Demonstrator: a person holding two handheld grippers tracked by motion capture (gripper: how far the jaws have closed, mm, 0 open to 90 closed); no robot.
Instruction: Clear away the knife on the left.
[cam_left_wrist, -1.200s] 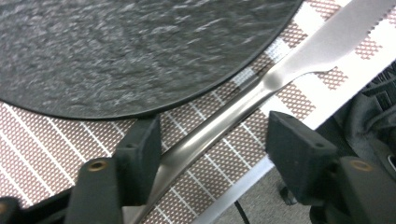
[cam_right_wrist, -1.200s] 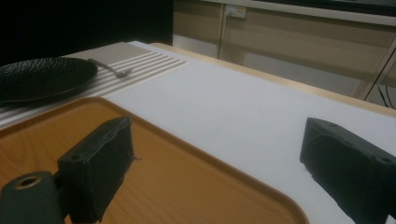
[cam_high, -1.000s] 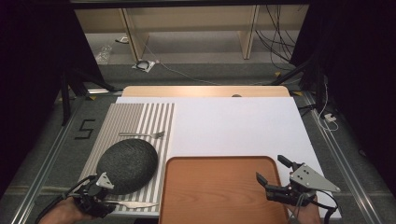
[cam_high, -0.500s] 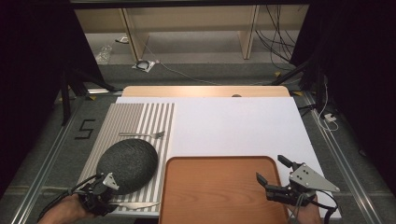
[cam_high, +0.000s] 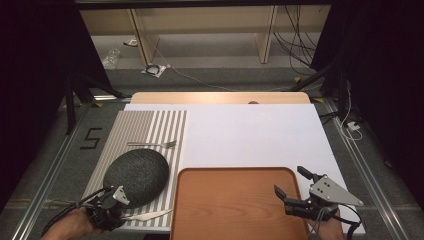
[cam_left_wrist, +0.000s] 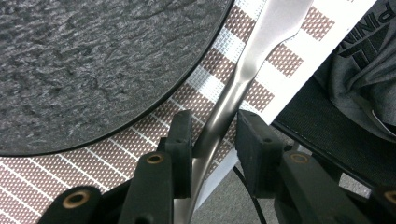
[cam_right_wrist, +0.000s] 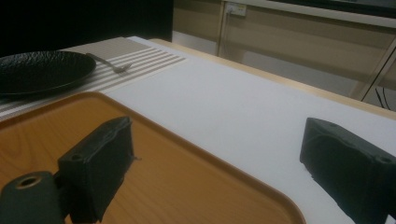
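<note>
Your left claw (cam_high: 116, 209) sat at the near left corner of the desk (cam_high: 250, 130), largely hidden under your hand in the high view. The knife (cam_left_wrist: 233, 93) lay on the striped mat (cam_left_wrist: 93, 163) just beside the dark plate (cam_left_wrist: 93, 60), its blade cut off at the frame edge in the left gripper view. Its handle ran between the jaws, which had just been closing; one pad touched it, the other stood just off, so no firm pinch yet. Your right claw (cam_high: 292, 187) hung spread over the wooden tray (cam_high: 230, 205), holding nothing.
</note>
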